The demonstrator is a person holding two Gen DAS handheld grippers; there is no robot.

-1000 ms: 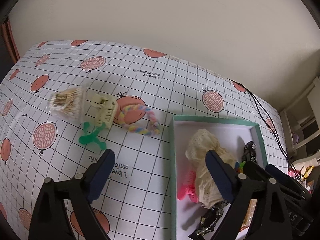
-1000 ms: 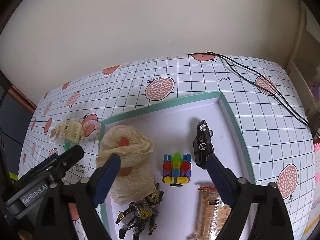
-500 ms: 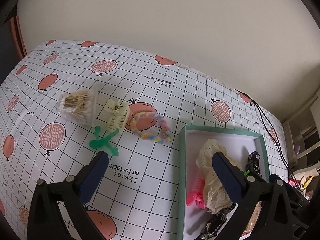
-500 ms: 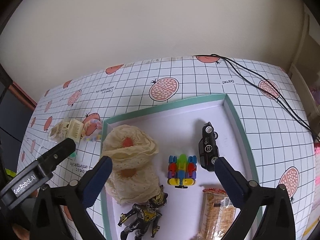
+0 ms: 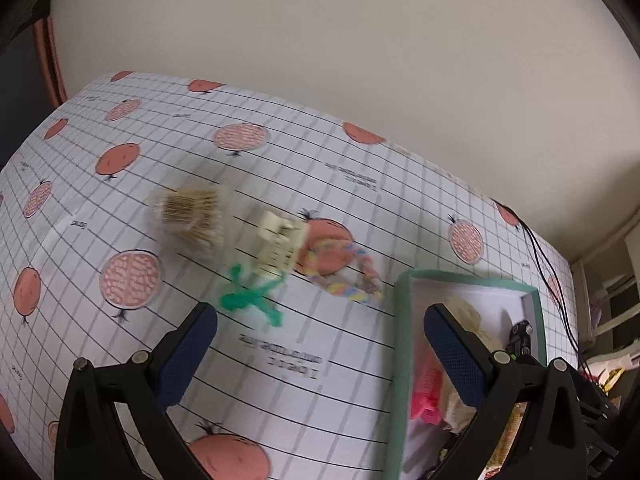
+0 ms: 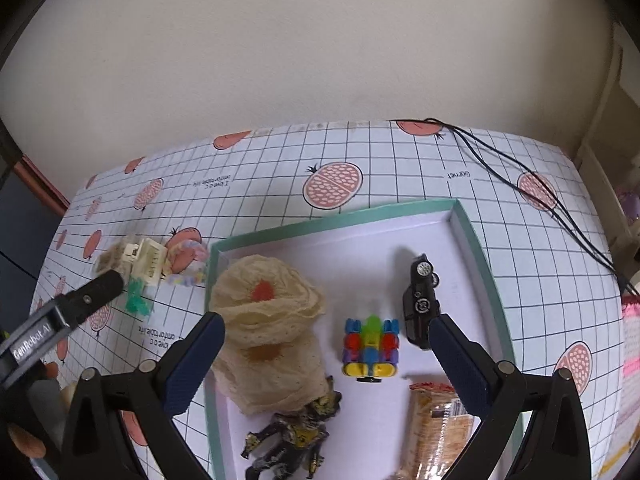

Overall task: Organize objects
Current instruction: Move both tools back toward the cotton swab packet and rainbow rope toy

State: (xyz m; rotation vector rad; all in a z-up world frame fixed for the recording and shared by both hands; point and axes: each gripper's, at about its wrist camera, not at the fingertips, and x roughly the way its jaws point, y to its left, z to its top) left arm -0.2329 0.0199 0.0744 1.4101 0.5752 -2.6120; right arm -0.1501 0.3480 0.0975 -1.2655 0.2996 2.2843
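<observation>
On the pomegranate-print tablecloth lie a clear tub of cotton swabs (image 5: 191, 220), a cream hair claw (image 5: 276, 246), a green plastic piece (image 5: 250, 300) and a pastel braided ring (image 5: 348, 276). My left gripper (image 5: 320, 340) hovers open just short of them, empty. A teal-rimmed box (image 6: 484, 272) holds a cream lace cloth (image 6: 268, 328), a black toy car (image 6: 420, 300), a coloured block toy (image 6: 370, 346), a dark action figure (image 6: 296, 436) and a snack packet (image 6: 438, 428). My right gripper (image 6: 326, 342) hangs open above the box, empty.
Black cables (image 6: 520, 176) run across the table's far right. A pale wall stands behind the table. A pink comb (image 5: 426, 400) lies in the box's near left part. Shelving and clutter sit off the right edge.
My left gripper has swung left from over the box toward the loose items on the cloth. My right gripper has pulled back slightly above the box. Both stayed open.
</observation>
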